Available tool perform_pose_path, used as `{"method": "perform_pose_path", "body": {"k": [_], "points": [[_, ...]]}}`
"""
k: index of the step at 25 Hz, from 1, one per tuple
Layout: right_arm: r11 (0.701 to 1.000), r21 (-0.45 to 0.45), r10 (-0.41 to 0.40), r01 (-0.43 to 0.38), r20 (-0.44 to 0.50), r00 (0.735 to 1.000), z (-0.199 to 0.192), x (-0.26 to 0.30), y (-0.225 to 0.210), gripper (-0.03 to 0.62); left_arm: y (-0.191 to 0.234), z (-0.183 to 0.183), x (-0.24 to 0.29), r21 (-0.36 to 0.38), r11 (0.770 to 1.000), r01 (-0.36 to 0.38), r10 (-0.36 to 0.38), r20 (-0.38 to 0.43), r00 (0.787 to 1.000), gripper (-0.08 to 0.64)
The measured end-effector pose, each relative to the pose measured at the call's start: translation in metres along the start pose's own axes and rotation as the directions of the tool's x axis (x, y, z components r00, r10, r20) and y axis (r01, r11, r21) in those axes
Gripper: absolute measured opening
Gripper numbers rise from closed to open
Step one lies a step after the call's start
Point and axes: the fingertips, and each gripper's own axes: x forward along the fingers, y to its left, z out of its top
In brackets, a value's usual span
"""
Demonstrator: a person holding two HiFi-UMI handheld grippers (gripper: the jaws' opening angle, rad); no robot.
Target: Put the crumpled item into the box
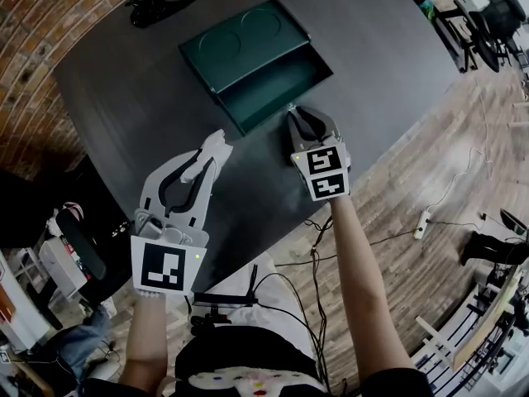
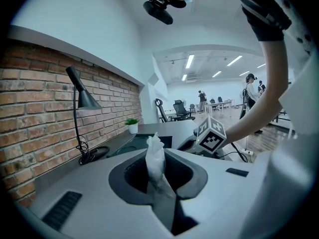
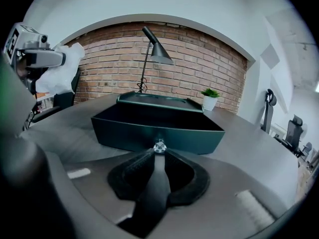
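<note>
**A:** Start closest in. What is the left claw [image 1: 208, 157] doing, lower left of the head view?

**B:** It is clamped on the crumpled item [image 2: 155, 161], a white wad sticking up between the jaws. It hangs over the dark worktop [image 1: 107, 106], short of the box.

**A:** And the right claw [image 1: 304, 121], near the middle of the frame?

**B:** Its tips are pinched on the small clear knob [image 3: 159, 146] of the drawer [image 1: 277, 89]. The drawer stands pulled out toward the lower right from the green box [image 1: 240, 44].

**A:** So the step in hand is the drop?

**B:** I judge so. The drawer looks empty and open wide enough. Hold the right claw firm on the knob so the drawer cannot slide. Carry the left claw up and to the right until the wad is over the drawer's middle, past its near wall.

**A:** Anything to mind?

**B:** The item looks light and may cling to a pad, so lower it well inside before parting the jaws. Come in from the left, since the right claw sits at the front wall. The lamp [image 3: 159, 54], behind the box in the right gripper view, is out of the way.
</note>
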Motion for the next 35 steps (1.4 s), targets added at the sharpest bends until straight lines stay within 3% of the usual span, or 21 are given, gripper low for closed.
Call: {"method": "perform_pose_path", "body": {"k": [7,10,21,35], "points": [[0.999,0.004,-0.032,0.032,0.01,0.999,0.006,-0.009,-0.003,0.07,0.002,0.009,0.001,0.005,1.0,0.002,-0.002,0.015,1.0,0.055],[0.997,0.002,-0.073,0.073,0.04,0.997,0.017,-0.023,-0.009,0.009,0.003,0.013,0.001,0.0,1.0,-0.002,0.002,0.02,1.0,0.055],[0.986,0.044,-0.166,0.161,0.156,0.974,0.055,-0.108,-0.02,0.009,-0.005,0.052,0.006,-0.017,1.0,0.019,-0.018,0.09,0.996,0.055],[0.971,0.086,-0.236,0.222,0.228,0.945,0.074,-0.207,-0.024,0.008,-0.01,0.096,0.024,0.032,0.999,0.038,-0.043,0.157,0.987,0.055]]}}
